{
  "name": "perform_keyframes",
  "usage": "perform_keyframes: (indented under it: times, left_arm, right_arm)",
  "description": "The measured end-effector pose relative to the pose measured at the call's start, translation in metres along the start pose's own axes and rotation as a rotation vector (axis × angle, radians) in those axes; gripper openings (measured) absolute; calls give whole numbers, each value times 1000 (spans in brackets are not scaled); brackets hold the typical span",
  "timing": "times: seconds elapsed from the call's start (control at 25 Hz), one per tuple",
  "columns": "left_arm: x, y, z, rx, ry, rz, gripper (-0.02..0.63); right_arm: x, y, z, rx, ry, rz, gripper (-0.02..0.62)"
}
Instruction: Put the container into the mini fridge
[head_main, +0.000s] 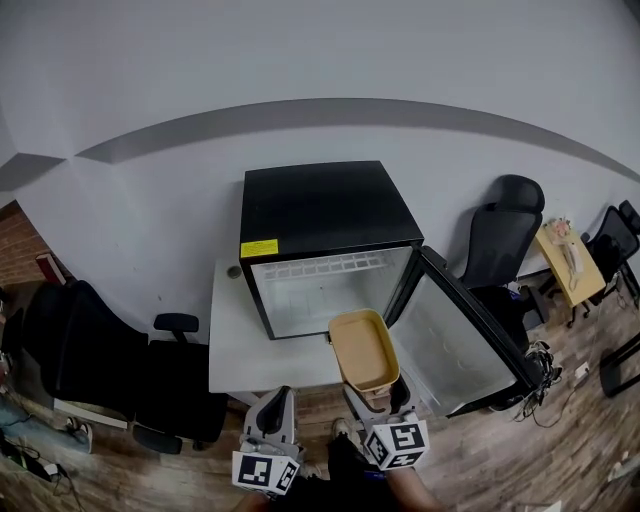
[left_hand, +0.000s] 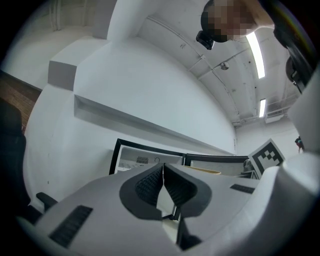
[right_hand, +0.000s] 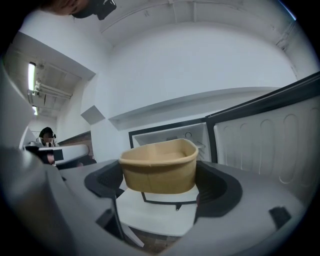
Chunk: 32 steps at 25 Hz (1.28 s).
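The right gripper (right_hand: 159, 186) is clamping its dark ribbed pads on the flanks of the container (right_hand: 159, 170), a matte tan tub with rounded corners and a rolled rim. The tub is hanging just in front of the mini fridge (head_main: 320, 210), a boxy black cabinet with a white cavity. The fridge door (head_main: 455, 345) is standing open, showing its moulded white liner. In front of the fridge, the left gripper (left_hand: 163, 182) is pressing its ribbed pads together on nothing.

I am in an office: black swivel chairs (head_main: 505, 235) flank the white table (head_main: 235, 340) that carries the mini fridge (head_main: 320, 205). Strip lights (left_hand: 255, 47) run along the ceiling.
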<state>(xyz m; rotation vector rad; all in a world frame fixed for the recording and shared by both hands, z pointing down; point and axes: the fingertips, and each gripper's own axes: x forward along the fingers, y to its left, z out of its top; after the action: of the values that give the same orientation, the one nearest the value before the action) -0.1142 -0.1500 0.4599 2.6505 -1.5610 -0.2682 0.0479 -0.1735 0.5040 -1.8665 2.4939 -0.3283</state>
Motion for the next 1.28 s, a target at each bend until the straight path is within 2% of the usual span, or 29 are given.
perform_keyframes:
  times: [0.68, 1.28]
  left_arm:
    - [128, 41, -8, -15, 10, 53, 12]
    - [169, 61, -26, -36, 47, 86, 12]
  right_arm:
    - [152, -76, 21, -28, 27, 2, 463]
    - [231, -105, 15, -50, 48, -20, 463]
